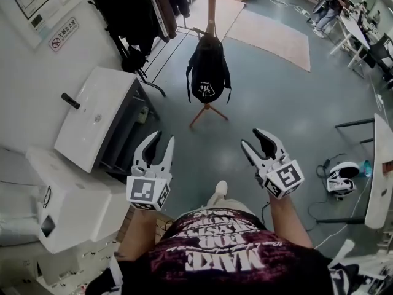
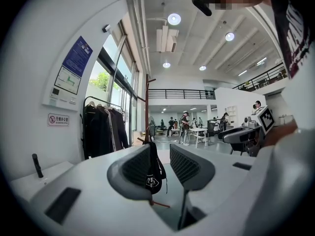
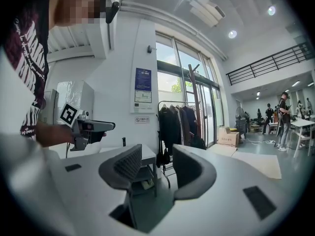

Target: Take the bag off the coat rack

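Head view: bag (image 1: 208,72) hangs on the coat rack (image 1: 211,5), well ahead of the fingers. I'm holding left gripper (image 1: 164,136) and right gripper (image 1: 249,137) wide, empty, likely pre-opened for the reach.

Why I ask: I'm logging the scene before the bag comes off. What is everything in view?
bag: 1, black, hanging on the coat rack
coat rack: 1, brown wood, mid floor ahead
clothes rail: 1, dark garments, by the left wall
cabinet: 1, white, left
rugs: 2, beige, beyond the rack
headset: 1, white, floor at right
person: at least 1, dark clothes, far right by desks
left gripper: 1, white, open, empty
right gripper: 1, white, open, empty
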Tool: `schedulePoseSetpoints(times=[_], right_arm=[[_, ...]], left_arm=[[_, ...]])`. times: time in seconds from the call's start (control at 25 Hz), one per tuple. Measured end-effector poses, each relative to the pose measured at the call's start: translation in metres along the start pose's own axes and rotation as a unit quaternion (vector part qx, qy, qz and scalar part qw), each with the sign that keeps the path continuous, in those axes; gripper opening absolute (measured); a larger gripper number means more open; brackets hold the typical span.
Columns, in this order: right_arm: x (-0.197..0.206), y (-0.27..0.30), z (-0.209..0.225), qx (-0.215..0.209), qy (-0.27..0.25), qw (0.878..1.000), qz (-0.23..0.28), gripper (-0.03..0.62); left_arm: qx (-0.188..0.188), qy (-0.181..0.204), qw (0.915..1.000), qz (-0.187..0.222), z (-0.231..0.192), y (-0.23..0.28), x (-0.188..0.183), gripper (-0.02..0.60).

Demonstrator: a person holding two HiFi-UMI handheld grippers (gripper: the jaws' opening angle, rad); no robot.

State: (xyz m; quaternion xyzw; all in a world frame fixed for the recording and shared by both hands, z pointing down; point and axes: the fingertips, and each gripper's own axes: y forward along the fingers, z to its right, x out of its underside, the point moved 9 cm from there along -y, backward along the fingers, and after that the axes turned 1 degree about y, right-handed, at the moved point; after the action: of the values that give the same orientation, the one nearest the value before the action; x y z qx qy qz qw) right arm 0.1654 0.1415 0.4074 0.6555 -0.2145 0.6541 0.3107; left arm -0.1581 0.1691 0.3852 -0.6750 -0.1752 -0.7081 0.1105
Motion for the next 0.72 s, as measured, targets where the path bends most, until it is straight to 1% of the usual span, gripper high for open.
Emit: schedulePoseSetpoints(times=[0.12,0.32,0.4,0.48,0.72], right_arm=[[-0.002,0.005,0.014,-0.005,0.002,1.000,-0.001,0.202],[-0.008,0.011,0.041,-0.015,0.007,1.000,0.004,0.202],[-0.011,0.012,0.053,-0.021,0.005,1.000,0.008,0.202],[-0.013,0.012,0.067,-0.024,0.005,1.000,0.011,0.202],[-0.012,0.008,0.103,-0.035,0.004,0.999,0.015,0.202]], left_arm=[[-0.007,-0.001,1.0000,-0.001,0.001,0.014,-0.002,0.126],[-0.030,-0.011,0.9993,-0.019,0.003,0.040,-0.001,0.126],[-0.033,-0.015,0.9993,-0.012,0.005,0.048,-0.006,0.126],[-0.030,-0.011,0.9995,-0.004,0.012,0.057,-0.011,0.126],[-0.034,-0.007,0.9994,0.002,0.032,0.084,-0.017,0.126]])
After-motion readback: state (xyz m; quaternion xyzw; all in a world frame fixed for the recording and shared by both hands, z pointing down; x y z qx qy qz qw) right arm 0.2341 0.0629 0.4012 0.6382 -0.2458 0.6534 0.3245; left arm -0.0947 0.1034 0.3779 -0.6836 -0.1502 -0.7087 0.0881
